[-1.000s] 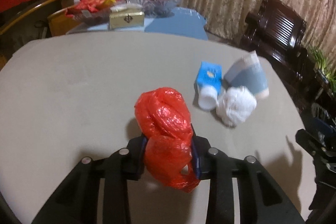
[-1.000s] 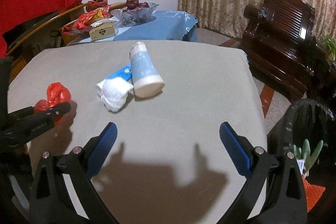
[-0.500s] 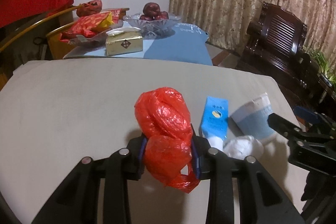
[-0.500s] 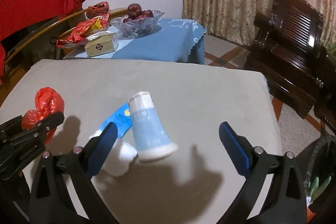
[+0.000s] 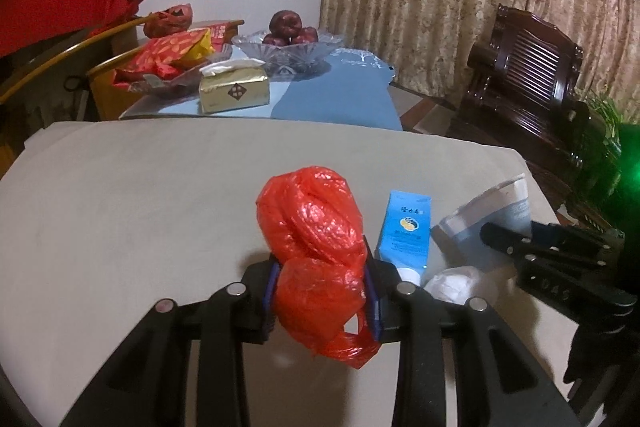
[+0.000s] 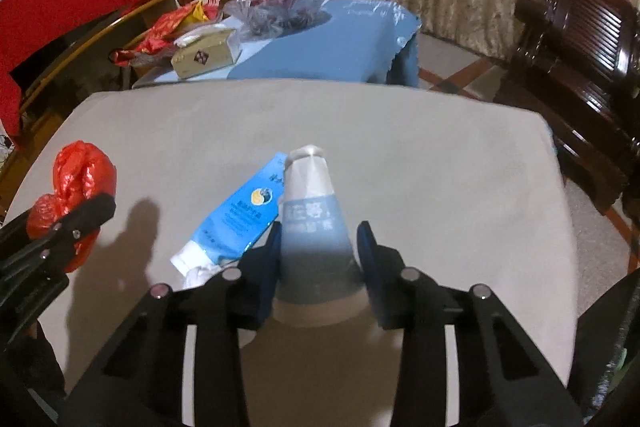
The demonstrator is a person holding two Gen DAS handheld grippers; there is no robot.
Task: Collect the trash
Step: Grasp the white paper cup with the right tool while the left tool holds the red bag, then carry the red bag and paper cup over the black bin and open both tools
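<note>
My left gripper is shut on a crumpled red plastic bag and holds it above the beige table. The bag also shows in the right wrist view. My right gripper has its jaws around a pale blue and white tube that lies on the table; the pads stand close on both sides. A bright blue tube lies just left of it, with a white crumpled tissue at its cap end. The right gripper shows at the right of the left wrist view.
Behind the beige table stands a blue-covered table with a glass fruit bowl, a gold tissue box and red snack packets. A dark wooden chair and curtains are at the right.
My right gripper has moved forward and down to the pale blue tube and its jaws have narrowed around it. My left gripper still holds the red bag and has shifted slightly.
</note>
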